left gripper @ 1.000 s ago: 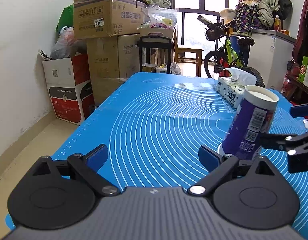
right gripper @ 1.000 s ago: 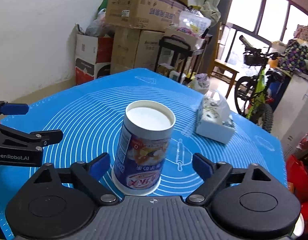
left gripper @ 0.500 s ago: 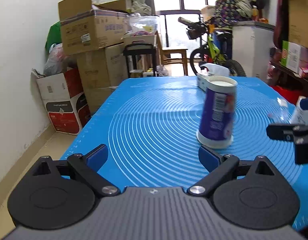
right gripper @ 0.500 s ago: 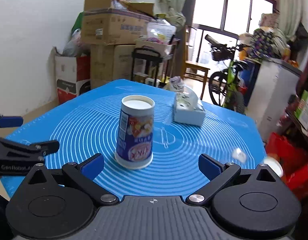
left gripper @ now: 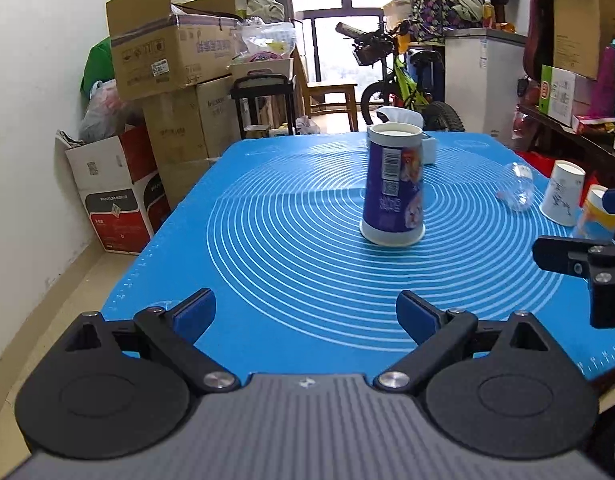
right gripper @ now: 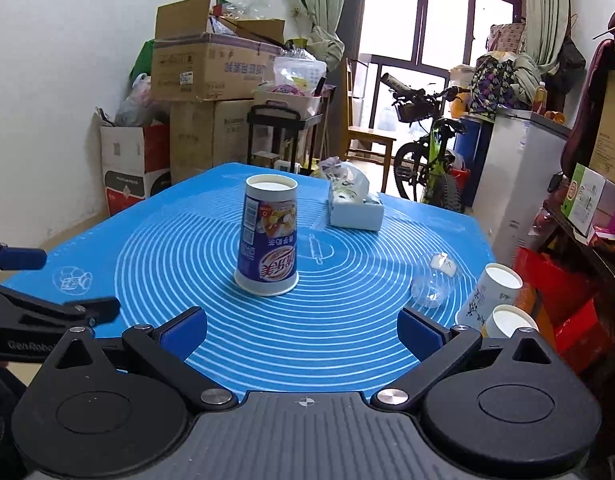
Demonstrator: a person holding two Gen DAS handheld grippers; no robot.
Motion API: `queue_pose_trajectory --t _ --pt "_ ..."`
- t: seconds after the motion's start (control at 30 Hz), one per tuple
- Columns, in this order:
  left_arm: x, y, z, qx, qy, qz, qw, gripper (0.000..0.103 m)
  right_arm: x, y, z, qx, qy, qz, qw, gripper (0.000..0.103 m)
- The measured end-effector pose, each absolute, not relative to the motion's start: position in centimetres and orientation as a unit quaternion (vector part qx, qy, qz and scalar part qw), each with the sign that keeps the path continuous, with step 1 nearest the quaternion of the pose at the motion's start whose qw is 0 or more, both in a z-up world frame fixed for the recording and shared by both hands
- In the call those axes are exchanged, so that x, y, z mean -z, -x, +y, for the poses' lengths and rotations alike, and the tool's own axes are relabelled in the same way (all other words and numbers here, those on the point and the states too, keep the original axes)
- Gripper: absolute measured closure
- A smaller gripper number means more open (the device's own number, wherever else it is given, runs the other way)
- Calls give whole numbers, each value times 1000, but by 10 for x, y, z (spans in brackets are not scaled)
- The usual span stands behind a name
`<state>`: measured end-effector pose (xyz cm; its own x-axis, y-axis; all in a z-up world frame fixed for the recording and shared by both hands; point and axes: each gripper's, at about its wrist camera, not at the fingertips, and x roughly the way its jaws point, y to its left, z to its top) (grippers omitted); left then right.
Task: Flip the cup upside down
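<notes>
Your left gripper (left gripper: 305, 316) sits low in the middle of its picture, fingers spread wide, holding nothing. Your right gripper (right gripper: 301, 330) looks the same, low in its picture, wide apart and holding nothing.

One purple cup (right gripper: 267, 236) stands inverted at the centre of one blue mat (right gripper: 347, 344). Right of the cup: two paper cups (right gripper: 489, 296), one clear item, possibly a lid (right gripper: 429, 290). Behind it: one tissue box (right gripper: 353, 206). Two claws: left (left gripper: 305, 316), right (right gripper: 301, 330).
</notes>
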<state>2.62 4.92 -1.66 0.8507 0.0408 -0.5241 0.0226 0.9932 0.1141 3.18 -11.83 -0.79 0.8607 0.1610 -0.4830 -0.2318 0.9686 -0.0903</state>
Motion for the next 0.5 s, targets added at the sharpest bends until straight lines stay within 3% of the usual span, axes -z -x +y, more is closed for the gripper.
queue_pose_trajectory --t 0.5 --pt "4 0 39 11 -61 254 965 7 6 -4 -126 -99 64 247 962 3"
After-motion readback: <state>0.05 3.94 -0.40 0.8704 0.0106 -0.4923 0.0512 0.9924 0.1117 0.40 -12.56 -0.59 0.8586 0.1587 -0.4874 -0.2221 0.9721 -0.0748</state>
